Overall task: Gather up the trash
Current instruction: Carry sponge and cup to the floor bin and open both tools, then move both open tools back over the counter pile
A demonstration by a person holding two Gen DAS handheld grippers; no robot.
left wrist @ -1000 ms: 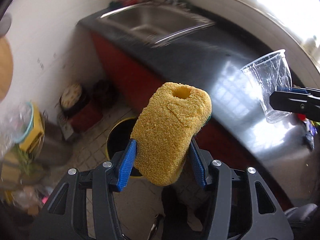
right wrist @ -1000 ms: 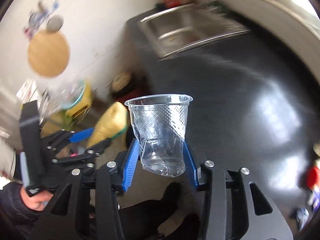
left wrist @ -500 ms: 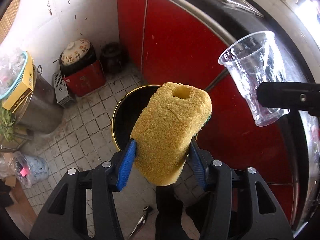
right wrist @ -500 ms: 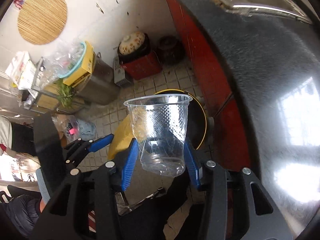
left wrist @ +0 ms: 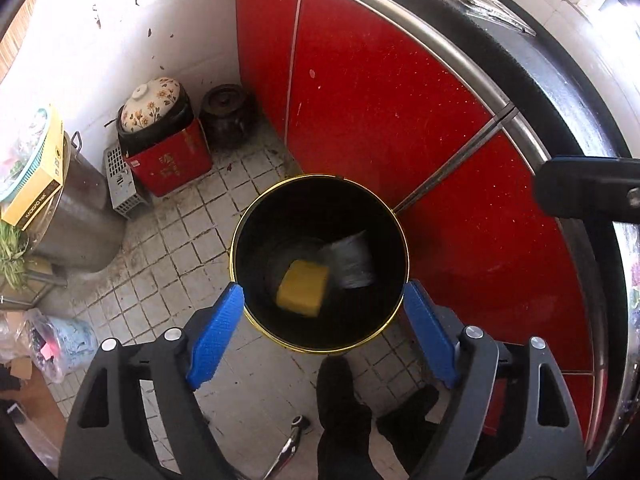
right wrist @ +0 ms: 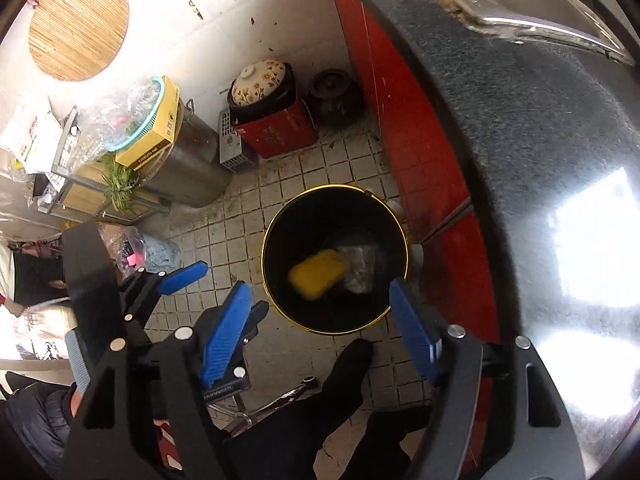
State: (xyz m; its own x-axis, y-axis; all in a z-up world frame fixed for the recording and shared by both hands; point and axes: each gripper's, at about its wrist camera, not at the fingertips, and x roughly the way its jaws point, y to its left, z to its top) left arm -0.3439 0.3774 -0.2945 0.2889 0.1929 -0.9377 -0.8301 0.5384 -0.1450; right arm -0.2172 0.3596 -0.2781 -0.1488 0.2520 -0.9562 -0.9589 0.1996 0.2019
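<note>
A porous yellow sponge [left wrist: 301, 288] and a crumpled clear plastic cup [left wrist: 352, 260] are seen inside the round, gold-rimmed black bin [left wrist: 256, 216] on the grimy tiled floor [left wrist: 192, 248]. Above it, left gripper [left wrist: 320, 320] and right gripper [right wrist: 320, 312] are held with fingers apart, empty. Glossy red cabinet doors [left wrist: 380, 100] stand beside it.

Bin [left wrist: 320, 208] on tiled floor [left wrist: 180, 248], just before cabinet doors [left wrist: 380, 92] under the bench [right wrist: 520, 120] — sponge [left wrist: 301, 288] and cup [left wrist: 352, 260] inside, cup right of sponge; pots by wall behind.
</note>
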